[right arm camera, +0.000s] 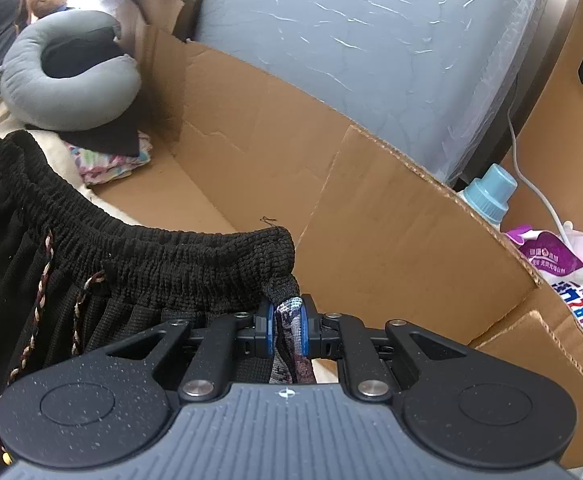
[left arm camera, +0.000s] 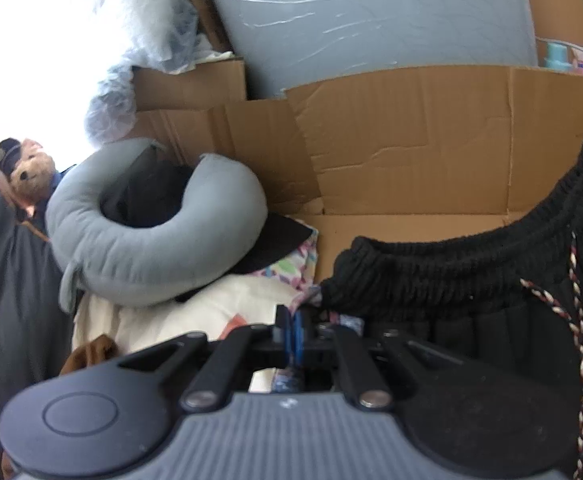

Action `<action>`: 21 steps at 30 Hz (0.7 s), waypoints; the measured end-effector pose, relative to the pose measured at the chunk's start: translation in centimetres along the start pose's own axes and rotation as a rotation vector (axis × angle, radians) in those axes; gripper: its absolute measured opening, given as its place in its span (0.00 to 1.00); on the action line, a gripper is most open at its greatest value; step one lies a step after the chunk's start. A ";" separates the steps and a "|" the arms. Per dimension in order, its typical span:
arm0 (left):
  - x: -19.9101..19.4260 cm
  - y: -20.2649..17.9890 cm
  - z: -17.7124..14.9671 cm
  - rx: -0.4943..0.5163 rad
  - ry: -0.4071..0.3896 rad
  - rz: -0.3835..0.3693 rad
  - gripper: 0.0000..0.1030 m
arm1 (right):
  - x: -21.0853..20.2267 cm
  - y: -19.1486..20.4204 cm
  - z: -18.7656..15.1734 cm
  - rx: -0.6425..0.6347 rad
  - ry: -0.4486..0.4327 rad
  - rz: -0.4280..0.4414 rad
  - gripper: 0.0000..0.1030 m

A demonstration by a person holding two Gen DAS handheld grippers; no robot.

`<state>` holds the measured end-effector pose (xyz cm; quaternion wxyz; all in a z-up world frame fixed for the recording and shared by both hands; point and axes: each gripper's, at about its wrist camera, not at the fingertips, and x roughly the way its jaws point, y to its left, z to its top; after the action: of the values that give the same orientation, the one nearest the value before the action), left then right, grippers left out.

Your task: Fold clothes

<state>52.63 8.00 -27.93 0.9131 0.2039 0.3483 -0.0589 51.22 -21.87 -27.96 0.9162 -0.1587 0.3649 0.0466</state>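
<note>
Now, working from your left: your left gripper has its blue pads pressed nearly together, pinching the left end of the black shorts at the elastic waistband, with a bit of patterned fabric caught there too. The waistband stretches taut between your two hands, raised above the cream bedding, and a braided drawstring hangs down the front. Your right gripper is clamped on the waistband's right end, patterned lining bunched between its pads. Behind the shorts stands an open cardboard box. A grey neck pillow lies off to the left, and a blue-capped detergent bottle stands beyond the box's right wall.
</note>
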 end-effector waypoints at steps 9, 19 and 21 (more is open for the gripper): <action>3.7 -1.6 -2.5 -0.010 0.182 -0.115 0.17 | 5.0 -1.5 -2.8 0.113 0.185 0.112 0.40; -0.3 -4.0 -4.5 -0.047 0.172 -0.230 0.29 | 1.6 -3.0 -6.3 0.128 0.228 0.198 0.49; -1.8 -4.4 -4.6 -0.062 0.162 -0.255 0.29 | 0.1 -3.7 -6.8 0.124 0.229 0.209 0.49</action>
<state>47.33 5.81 -31.33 0.8730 0.1338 0.4453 -0.1469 47.60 -27.52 -31.71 0.8669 -0.0671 0.4835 0.1009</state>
